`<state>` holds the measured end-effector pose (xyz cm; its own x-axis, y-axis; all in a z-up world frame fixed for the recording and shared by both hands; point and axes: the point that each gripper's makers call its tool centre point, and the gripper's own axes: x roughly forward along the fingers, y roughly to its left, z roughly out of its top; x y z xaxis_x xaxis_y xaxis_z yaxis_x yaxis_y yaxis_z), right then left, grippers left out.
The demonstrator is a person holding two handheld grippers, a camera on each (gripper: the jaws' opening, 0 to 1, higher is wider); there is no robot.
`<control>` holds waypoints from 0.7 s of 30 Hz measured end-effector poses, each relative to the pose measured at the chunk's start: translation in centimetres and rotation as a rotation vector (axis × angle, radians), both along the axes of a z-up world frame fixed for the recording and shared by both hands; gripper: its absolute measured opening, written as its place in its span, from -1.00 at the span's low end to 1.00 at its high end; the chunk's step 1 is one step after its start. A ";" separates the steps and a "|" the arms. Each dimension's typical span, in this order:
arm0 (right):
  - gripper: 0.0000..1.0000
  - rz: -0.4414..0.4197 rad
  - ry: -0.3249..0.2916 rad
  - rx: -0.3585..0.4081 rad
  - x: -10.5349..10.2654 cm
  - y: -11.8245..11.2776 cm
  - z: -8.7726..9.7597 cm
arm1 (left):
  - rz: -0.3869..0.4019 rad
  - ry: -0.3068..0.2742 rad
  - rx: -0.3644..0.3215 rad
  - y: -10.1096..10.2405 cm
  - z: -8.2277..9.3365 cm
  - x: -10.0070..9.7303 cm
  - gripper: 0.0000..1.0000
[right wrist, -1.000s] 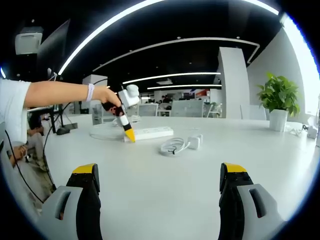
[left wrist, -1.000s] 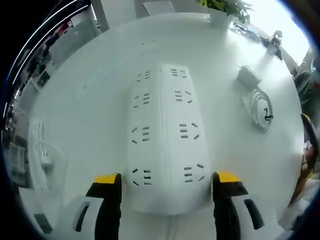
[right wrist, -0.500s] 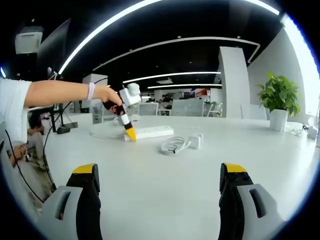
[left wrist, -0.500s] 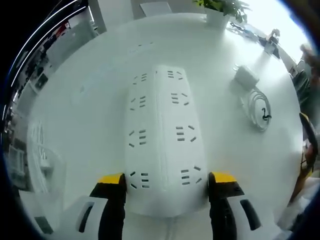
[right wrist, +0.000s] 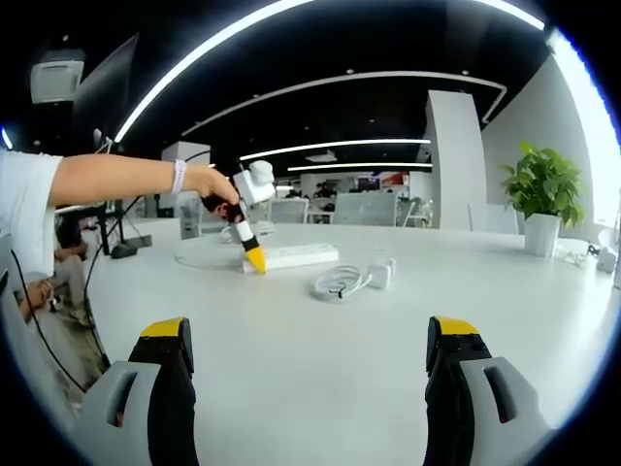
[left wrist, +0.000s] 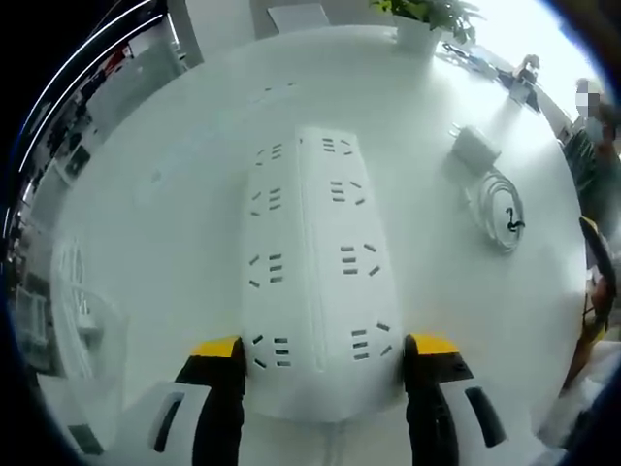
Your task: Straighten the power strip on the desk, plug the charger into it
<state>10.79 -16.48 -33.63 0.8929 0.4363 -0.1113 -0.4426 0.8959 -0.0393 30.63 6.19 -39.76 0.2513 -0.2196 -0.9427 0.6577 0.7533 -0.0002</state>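
In the left gripper view, the left gripper [left wrist: 325, 354] points down at a white desk [left wrist: 175, 223], its two yellow-tipped jaws spread wide and set on either side of the near end of the white power strip [left wrist: 315, 282]. The jaws stand just beside the strip's long edges; whether they touch it cannot be told. The strip runs away from the gripper up the view, with two columns of sockets along it, and a white cord leaves its near end between the jaws. Farther off on the desk lies the white charger [left wrist: 477, 148] with its white cable coiled in a loop [left wrist: 503, 209] just beside it, well apart from the strip. Beyond that, at the desk's far edge, stands a potted plant [left wrist: 427, 19].

In the right gripper view, the right gripper [right wrist: 306, 364] is held low over the bare near part of the desk [right wrist: 310, 379], its jaws wide apart with nothing between them. Farther along the desk, the charger [right wrist: 380, 274] and its coiled cable [right wrist: 335, 283] lie together. Just behind them is the power strip [right wrist: 296, 256], lying flat, with the left gripper [right wrist: 250, 254] standing tilted at its end, yellow tips down, held by the person's hand [right wrist: 209, 184] on an outstretched arm. To the far right stands the potted plant [right wrist: 541, 199] in a white pot, and behind it a white pillar [right wrist: 454, 160].
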 end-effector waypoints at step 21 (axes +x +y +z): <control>1.00 -0.007 0.005 -0.009 0.0 -0.7 -0.1 | -0.106 0.004 0.011 0.1 0.0 0.3 0.35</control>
